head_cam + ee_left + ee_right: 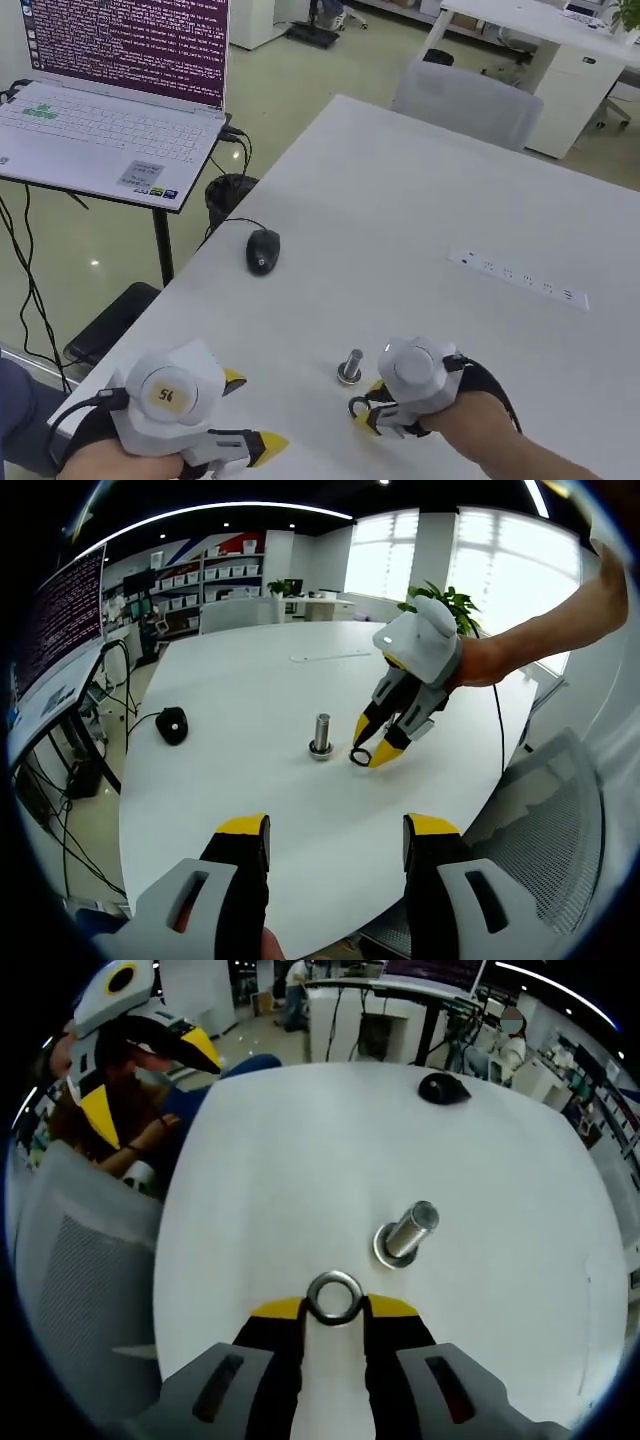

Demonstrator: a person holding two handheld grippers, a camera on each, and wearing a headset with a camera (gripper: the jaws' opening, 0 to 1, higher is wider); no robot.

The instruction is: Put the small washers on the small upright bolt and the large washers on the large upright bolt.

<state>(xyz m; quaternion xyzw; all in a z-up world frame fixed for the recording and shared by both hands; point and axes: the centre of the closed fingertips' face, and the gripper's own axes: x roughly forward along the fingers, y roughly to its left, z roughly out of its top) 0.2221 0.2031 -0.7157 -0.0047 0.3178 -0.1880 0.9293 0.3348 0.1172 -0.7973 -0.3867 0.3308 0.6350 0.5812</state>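
White office table [400, 200] bears 1 bolt [350, 366]; right gripper [333, 1307] pinches a washer [334, 1277].

My white surface [400, 200] carries a black computer mouse [262, 250] near its left edge, with its cable running off that edge. A white power strip [518, 277] lies flat, well apart from the mouse. Beyond the left edge an open laptop [100, 125] sits on a black stand [160, 240], its screen full of text lines. A grey chair [465, 100] stands at the far edge. In the left gripper view, a potted plant [445, 600] stands by the windows.
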